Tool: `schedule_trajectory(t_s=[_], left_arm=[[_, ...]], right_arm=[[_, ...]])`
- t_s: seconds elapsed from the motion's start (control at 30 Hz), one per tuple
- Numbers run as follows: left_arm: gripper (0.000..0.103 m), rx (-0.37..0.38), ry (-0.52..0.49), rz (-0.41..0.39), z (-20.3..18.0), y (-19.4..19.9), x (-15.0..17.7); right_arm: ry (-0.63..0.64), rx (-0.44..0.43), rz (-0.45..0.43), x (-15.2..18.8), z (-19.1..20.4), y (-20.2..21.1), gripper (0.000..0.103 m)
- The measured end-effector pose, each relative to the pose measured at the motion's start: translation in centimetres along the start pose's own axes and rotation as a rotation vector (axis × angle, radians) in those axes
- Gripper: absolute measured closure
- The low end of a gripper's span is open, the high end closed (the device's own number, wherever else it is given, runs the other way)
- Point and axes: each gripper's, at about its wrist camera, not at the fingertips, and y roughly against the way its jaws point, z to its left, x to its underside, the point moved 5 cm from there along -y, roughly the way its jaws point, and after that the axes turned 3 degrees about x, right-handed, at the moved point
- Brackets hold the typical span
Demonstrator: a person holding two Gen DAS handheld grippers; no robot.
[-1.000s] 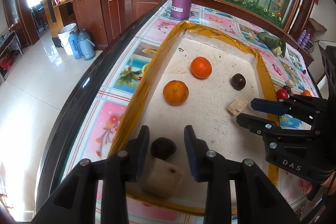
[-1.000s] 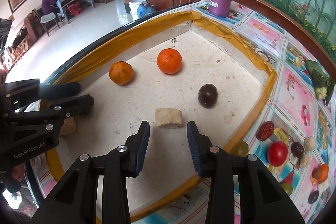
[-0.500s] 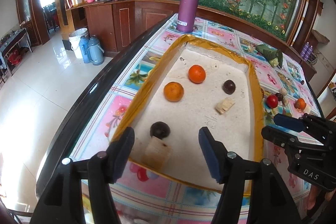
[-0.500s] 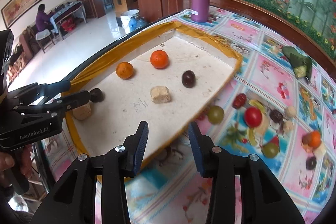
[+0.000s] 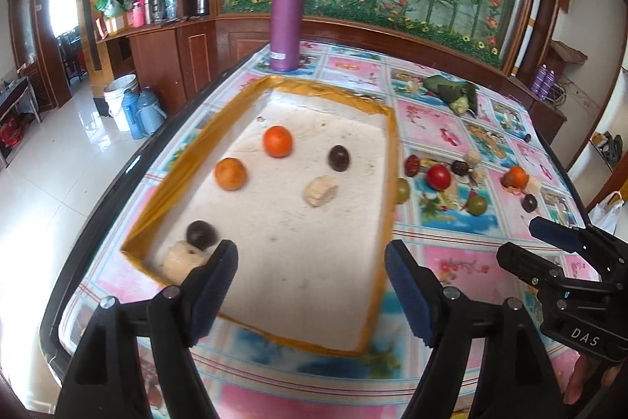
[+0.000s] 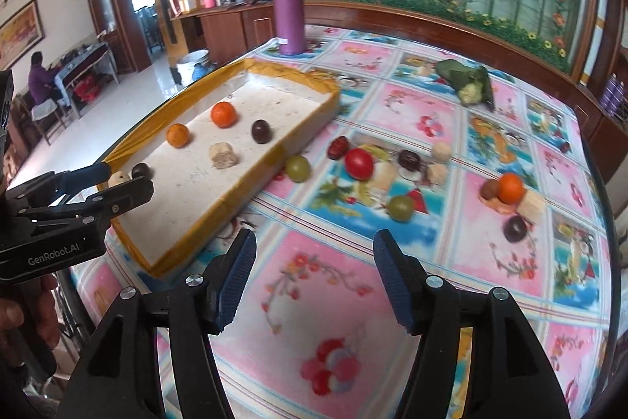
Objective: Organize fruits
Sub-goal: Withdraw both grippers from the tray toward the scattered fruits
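Note:
A white tray with a yellow rim [image 5: 388,152] [image 6: 314,85] holds two oranges [image 5: 278,141] [image 6: 223,114], two dark round fruits [image 5: 339,157] [image 6: 261,130] and two beige chunks [image 5: 320,190] [image 6: 223,154]. Loose on the flowered cloth to its right lie a red tomato [image 6: 358,163], green fruits [image 6: 298,167], an orange [image 6: 510,188] and dark fruits. My left gripper [image 5: 310,285] hovers over the tray's near end, its jaws opening with nothing between them. My right gripper [image 6: 314,277] is above bare cloth, jaws opening, also with nothing between them.
A tall purple flask [image 5: 285,18] stands beyond the tray's far end. A green leaf-wrapped bundle [image 6: 469,85] lies at the back right. The table's dark edge [image 5: 117,175] runs along the left, with tiled floor below. A person sits far off [image 6: 39,77].
Both grippers have drawn back from the tray and up, and their jaws have spread wider. The dark fruit and beige chunk by the left gripper stay in the tray's near corner.

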Motion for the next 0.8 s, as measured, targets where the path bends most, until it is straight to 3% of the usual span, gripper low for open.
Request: schedule_trajectory(t_s=[0.17,0.8], left_arm=[[0.015,0.016,-0.047,-0.010,-3.1,0.0,0.0],[0.012,0.025,-0.168,0.042,-11.0,-1.7,0.7]], right_arm=[[-0.046,0.035,-0.009,0.8,-2.8,1.3,0.039],[-0.194,0.112,-0.022,4.1,-12.0,4.1,0.038]])
